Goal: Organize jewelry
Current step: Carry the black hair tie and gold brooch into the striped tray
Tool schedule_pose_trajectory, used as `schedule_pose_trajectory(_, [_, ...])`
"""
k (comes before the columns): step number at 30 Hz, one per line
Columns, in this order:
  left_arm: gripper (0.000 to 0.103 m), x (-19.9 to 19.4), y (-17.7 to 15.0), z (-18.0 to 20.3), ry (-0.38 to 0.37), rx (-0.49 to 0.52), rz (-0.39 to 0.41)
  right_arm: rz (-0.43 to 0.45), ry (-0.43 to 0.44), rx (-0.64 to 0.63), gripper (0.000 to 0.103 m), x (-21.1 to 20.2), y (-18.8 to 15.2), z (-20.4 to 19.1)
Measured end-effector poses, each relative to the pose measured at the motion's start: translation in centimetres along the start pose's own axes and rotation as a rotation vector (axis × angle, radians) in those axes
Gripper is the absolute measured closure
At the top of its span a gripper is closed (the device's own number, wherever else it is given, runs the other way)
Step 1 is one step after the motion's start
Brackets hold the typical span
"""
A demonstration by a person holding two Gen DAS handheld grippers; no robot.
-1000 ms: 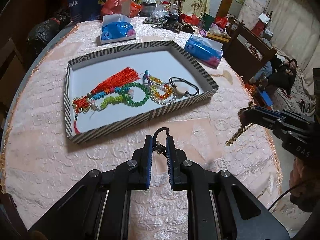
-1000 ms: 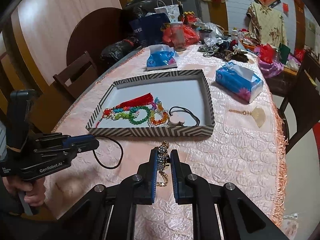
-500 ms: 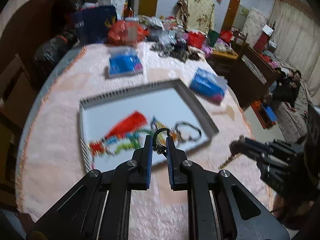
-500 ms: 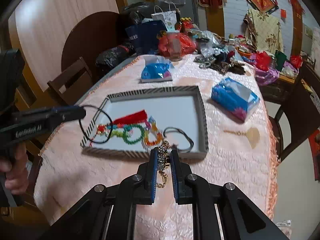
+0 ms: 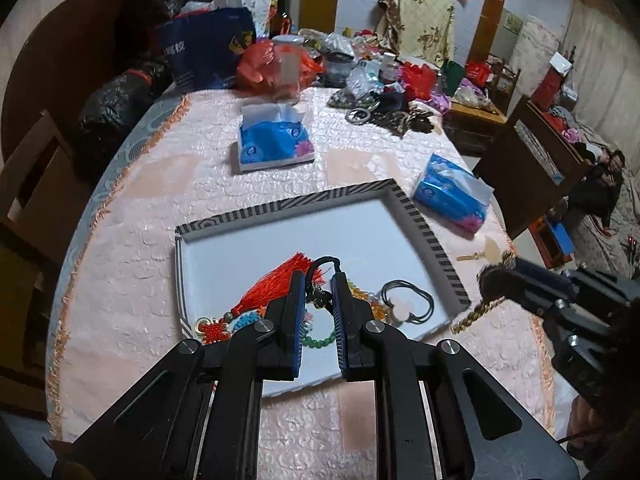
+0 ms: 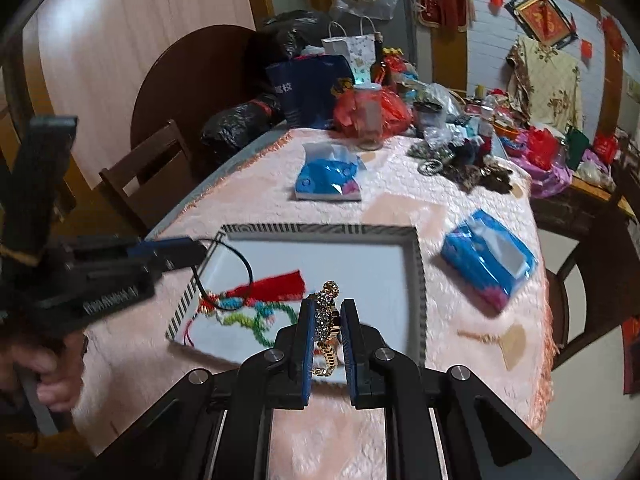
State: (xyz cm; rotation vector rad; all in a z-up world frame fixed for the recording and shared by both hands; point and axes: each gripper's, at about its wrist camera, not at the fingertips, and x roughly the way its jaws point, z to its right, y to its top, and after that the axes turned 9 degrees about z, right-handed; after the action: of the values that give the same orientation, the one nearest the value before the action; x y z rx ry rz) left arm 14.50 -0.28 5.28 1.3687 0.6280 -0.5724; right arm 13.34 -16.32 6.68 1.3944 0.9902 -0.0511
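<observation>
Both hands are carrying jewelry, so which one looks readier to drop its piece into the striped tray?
Left, probably. The left gripper holds its black cord necklace over the striped tray; the right gripper's gold rhinestone bracelet looks nearer the tray's edge.

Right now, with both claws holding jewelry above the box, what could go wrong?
1. The left gripper pinches only a small part of the black cord; the hanging loop might snag the red tassel already lying in the box.
2. The gold bracelet in the right gripper dangles near the box's edge in the left view, so it may land on the tablecloth.
3. Both grippers are close together and could bump.
</observation>
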Motion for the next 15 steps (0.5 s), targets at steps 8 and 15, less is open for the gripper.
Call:
schedule_pose_trajectory(8, [0.091,3.6,0.1,-1.8,0.016,-0.039,-0.055,-0.022,0.029,0.014,0.091,3.8,1.6,-0.3])
schedule_pose_trajectory(15, [0.091,7.1,-1.4,-3.7,0.009,-0.077,-0.125,-0.077,0.057,0.079,0.091,7.9,0.6,0.1])
